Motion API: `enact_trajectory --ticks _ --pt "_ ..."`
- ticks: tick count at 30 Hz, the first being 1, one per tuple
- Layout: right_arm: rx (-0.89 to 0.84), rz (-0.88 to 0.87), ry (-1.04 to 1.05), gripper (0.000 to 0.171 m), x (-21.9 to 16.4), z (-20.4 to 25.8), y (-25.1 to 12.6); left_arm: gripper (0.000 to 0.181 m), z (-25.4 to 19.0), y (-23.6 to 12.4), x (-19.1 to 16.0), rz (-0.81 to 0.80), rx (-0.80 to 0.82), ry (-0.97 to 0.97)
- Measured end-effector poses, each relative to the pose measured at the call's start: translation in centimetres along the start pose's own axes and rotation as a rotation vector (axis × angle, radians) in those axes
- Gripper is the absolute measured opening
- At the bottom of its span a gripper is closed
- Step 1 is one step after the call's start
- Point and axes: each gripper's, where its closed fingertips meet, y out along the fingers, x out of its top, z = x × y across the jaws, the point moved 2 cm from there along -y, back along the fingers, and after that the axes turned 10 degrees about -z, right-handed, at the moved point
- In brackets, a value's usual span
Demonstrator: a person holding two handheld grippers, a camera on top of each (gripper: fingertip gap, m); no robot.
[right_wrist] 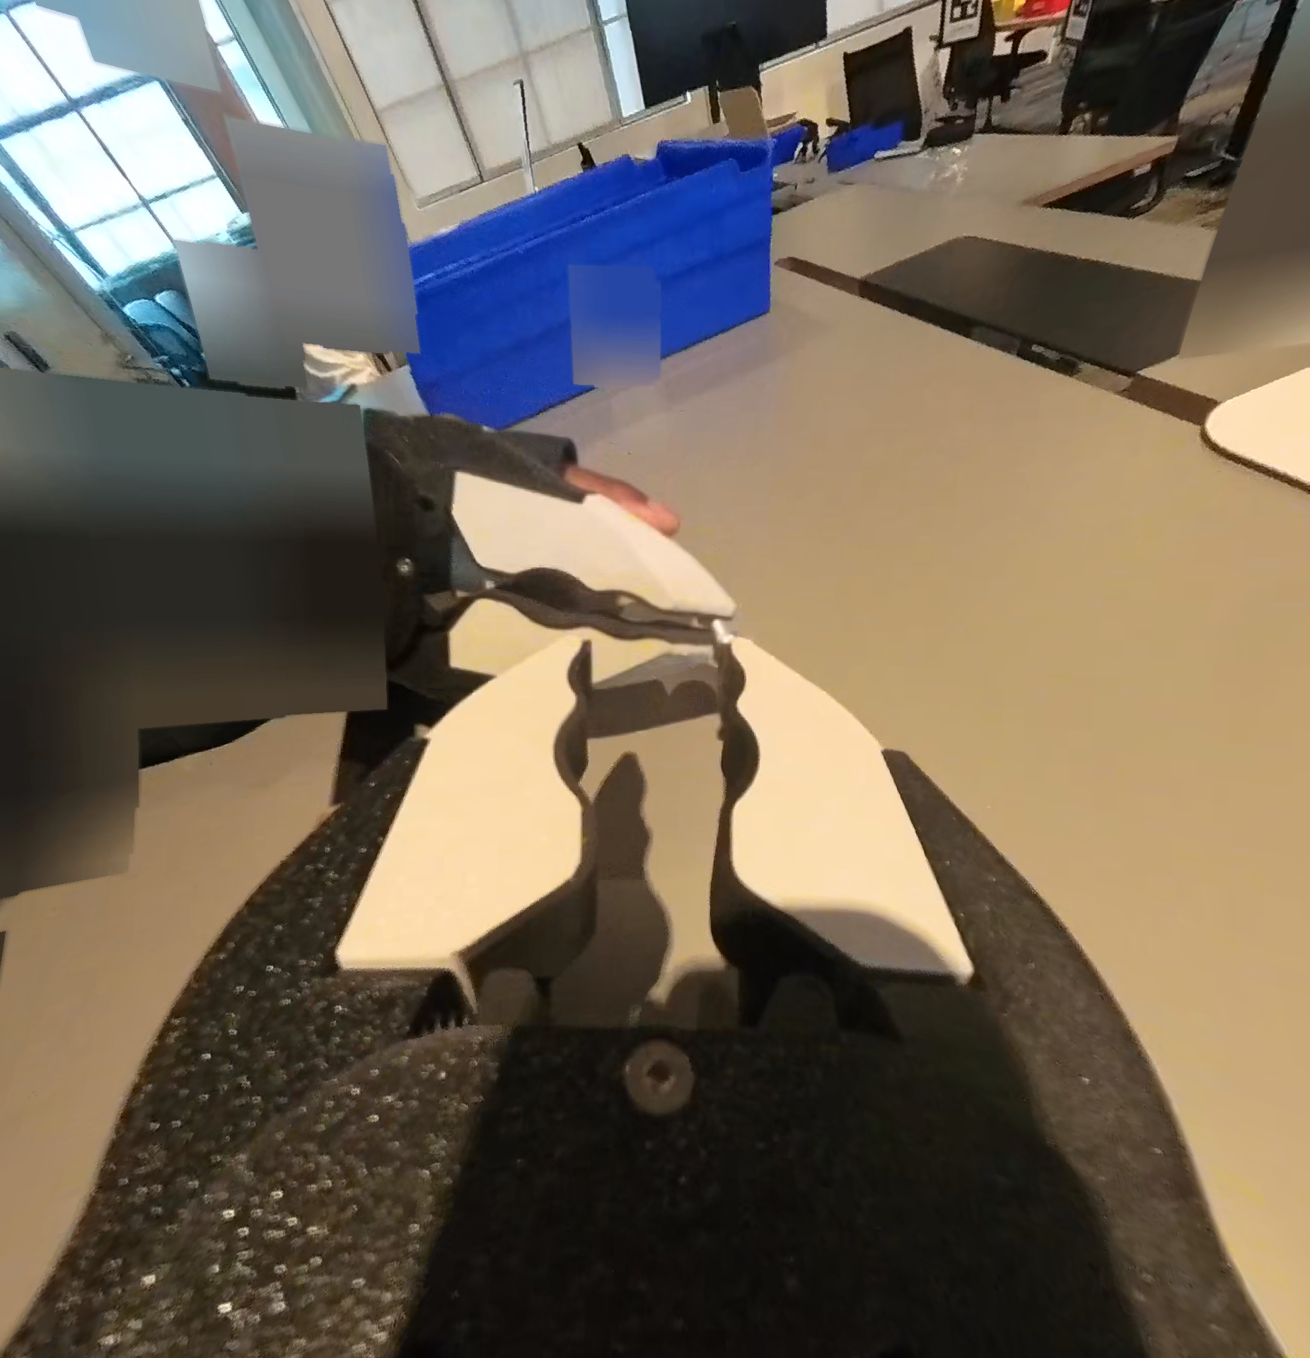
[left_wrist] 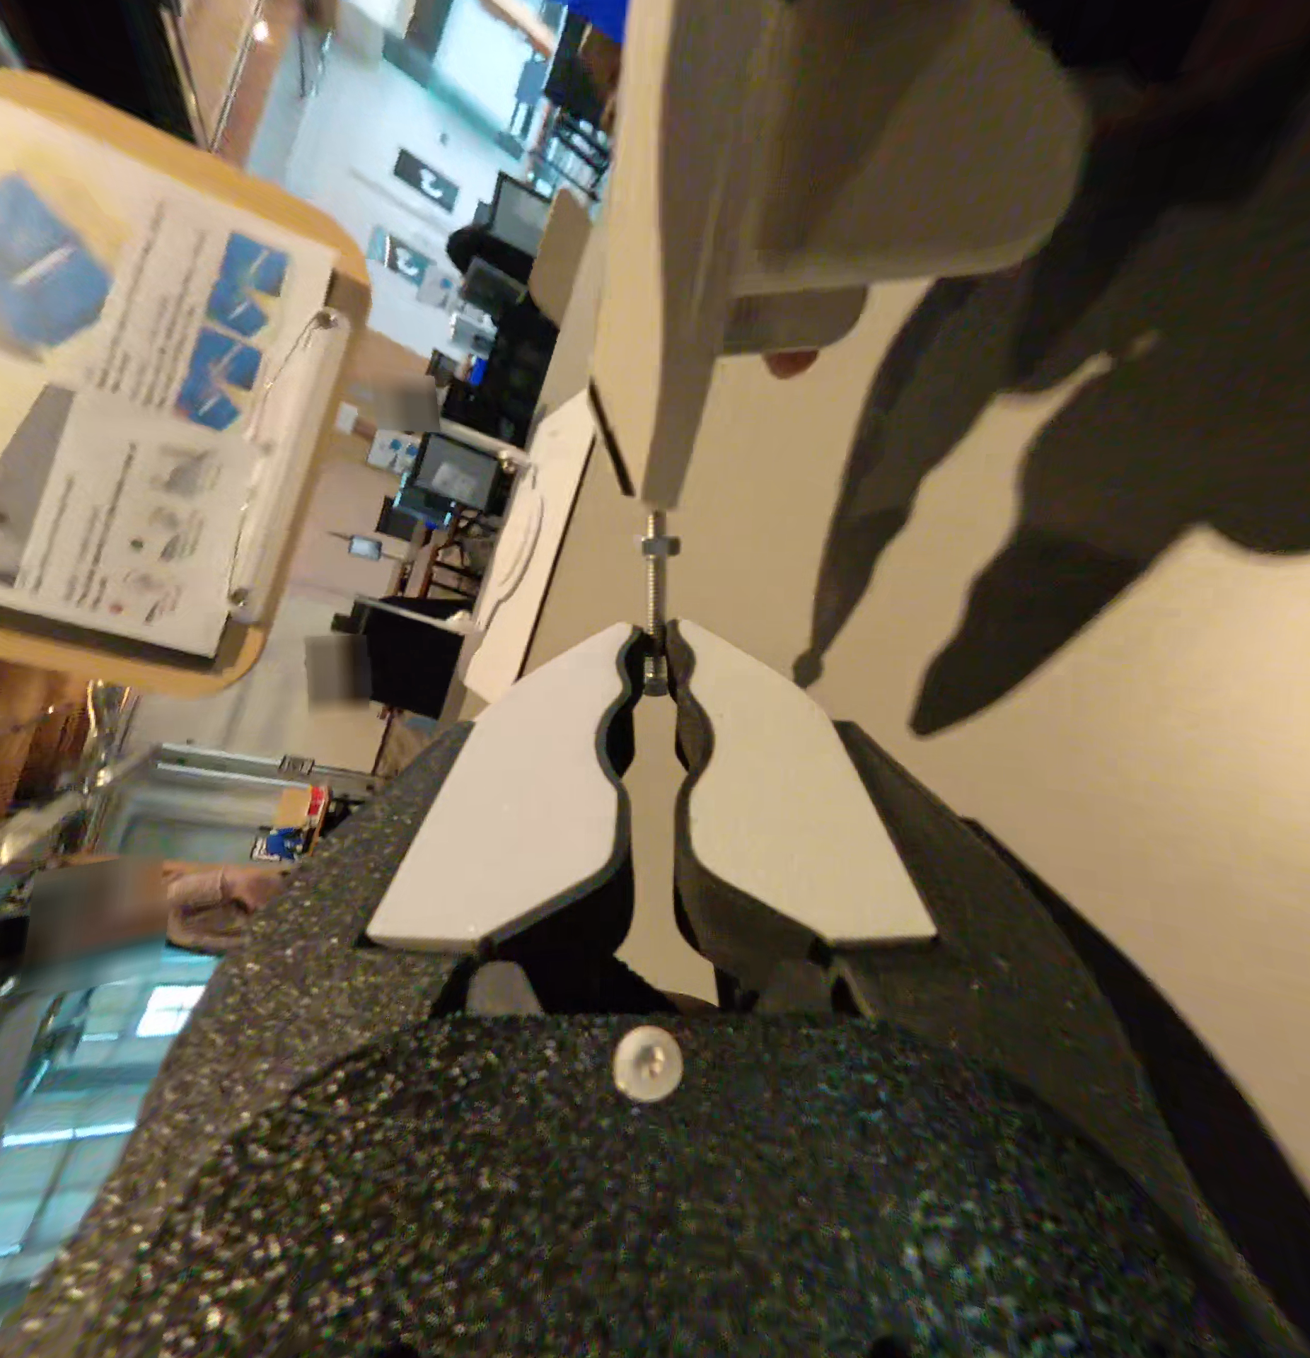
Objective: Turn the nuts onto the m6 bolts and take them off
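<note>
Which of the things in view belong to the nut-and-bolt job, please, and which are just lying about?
In the job:
bolt
nut
left gripper
right gripper

Lying about:
blue bins
instruction sheets
white board

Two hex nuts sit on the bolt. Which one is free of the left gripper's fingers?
The silver hex nut farther up the threaded bolt; the other nut sits between the left gripper fingers.

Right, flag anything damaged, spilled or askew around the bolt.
Nothing stands out. The thin silver threaded bolt runs straight between the left claw, closed on its lower end, and the right claw at its top. The small silver hex nut sits square on the thread. No spill on the beige table.
</note>
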Motion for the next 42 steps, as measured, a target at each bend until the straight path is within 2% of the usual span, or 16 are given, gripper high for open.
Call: enact_trajectory --ticks 3,11,20,23,24,27,28,29,31,33,37,42 --pt "-0.056 0.048 -0.017 0.032 -0.6 -0.7 -0.2 0.006 0.2 0.0 0.4 -0.016 -0.003 0.023" --pt "-0.068 0.079 -0.009 0.030 -0.9 -0.9 -0.2 0.006 -0.2 -0.7 0.9 -0.083 -0.048 0.031" --pt "-0.021 0.151 -0.102 0.012 -1.8 0.2 -0.2 0.006 -1.3 -0.8 1.6 -0.112 -0.122 0.045" --pt "-0.011 0.198 -0.304 0.011 -2.2 0.4 -0.6 0.006 -1.8 -0.8 1.7 -0.131 -0.170 -0.021" --pt "-0.002 0.203 -0.455 0.011 -2.2 0.6 -0.7 0.006 -2.0 -0.9 1.9 -0.143 -0.188 -0.053" --pt "0.010 0.227 -1.077 0.011 -2.9 1.2 -1.3 0.006 -2.6 -1.1 2.4 -0.180 -0.257 -0.126" --pt "-0.002 0.237 -1.164 0.012 -3.1 1.2 -1.5 0.006 -2.8 -1.1 2.4 -0.177 -0.261 -0.122" --pt "-0.002 0.240 -1.118 0.013 -3.3 1.2 -1.5 0.006 -2.9 -1.0 2.3 -0.166 -0.260 -0.109" --pt "0.026 0.215 -0.854 0.035 -3.1 1.7 -1.3 0.006 -2.7 -0.9 2.2 -0.151 -0.244 -0.085" --pt "0.037 0.177 -0.641 0.044 -2.2 1.9 -1.2 0.006 -2.4 -0.9 2.1 -0.140 -0.227 -0.067" --pt "0.011 0.176 -0.427 0.041 -1.4 1.4 -1.1 0.006 -2.2 -1.0 1.9 -0.130 -0.215 -0.032" --pt "0.004 0.276 -0.423 0.018 -2.8 1.3 -0.8 0.006 -2.2 -1.2 2.5 -0.166 -0.229 -0.029"
